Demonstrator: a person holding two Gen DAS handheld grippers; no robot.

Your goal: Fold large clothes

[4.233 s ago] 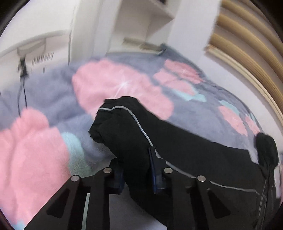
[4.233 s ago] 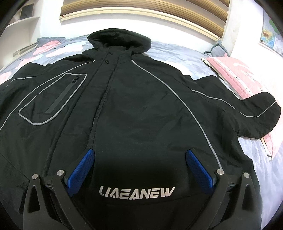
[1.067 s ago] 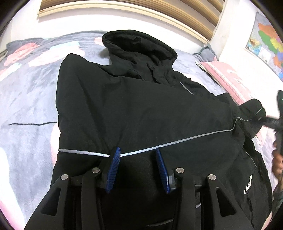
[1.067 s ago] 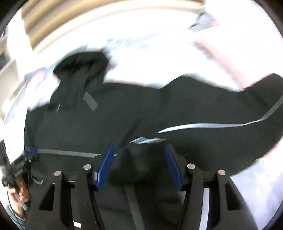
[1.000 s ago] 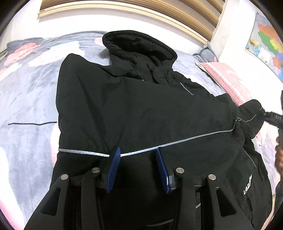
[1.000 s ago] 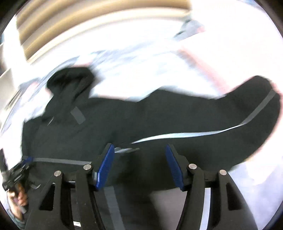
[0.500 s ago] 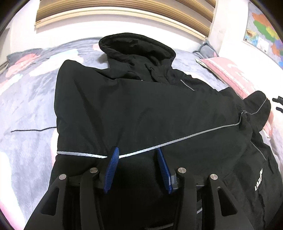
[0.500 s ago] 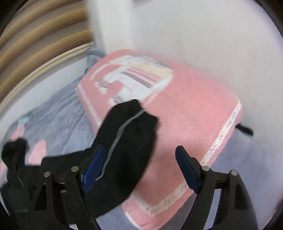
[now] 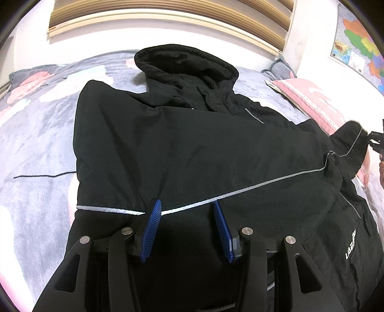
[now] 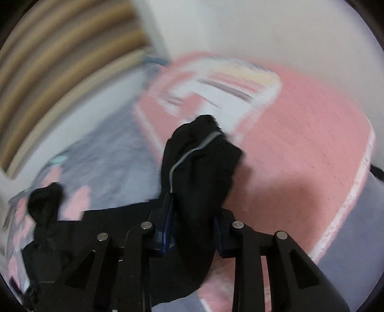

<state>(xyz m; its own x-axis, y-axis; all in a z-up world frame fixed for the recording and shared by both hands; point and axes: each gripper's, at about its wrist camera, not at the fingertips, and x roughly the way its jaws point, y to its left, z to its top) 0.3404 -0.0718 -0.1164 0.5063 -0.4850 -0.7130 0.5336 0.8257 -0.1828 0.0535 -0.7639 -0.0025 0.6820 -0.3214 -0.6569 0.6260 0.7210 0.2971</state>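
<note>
A black hooded jacket (image 9: 192, 144) lies face up on the bed, with one sleeve folded across its body and a grey reflective stripe (image 9: 240, 192) running along it. My left gripper (image 9: 186, 205) hovers over that folded sleeve, its blue pads apart and nothing pinched between them. The other sleeve (image 10: 199, 172) reaches onto the pink pillow (image 10: 300, 156). My right gripper (image 10: 192, 211) is closing on this sleeve's cuff, with both pads against the cloth. In the left wrist view the right gripper (image 9: 375, 141) shows at the far right edge, beside the cuff (image 9: 352, 141).
A grey blanket with pink patches (image 9: 36, 144) covers the bed, and a thin black cord (image 9: 43, 175) lies on it at the left. A slatted wooden headboard (image 9: 168, 14) and white wall stand behind. A map (image 9: 355, 43) hangs at the right. The right wrist view is motion-blurred.
My right gripper swung from over the jacket's body to the sleeve cuff on the pink pillow, opened wide, then closed around the cuff. The left gripper stayed put.
</note>
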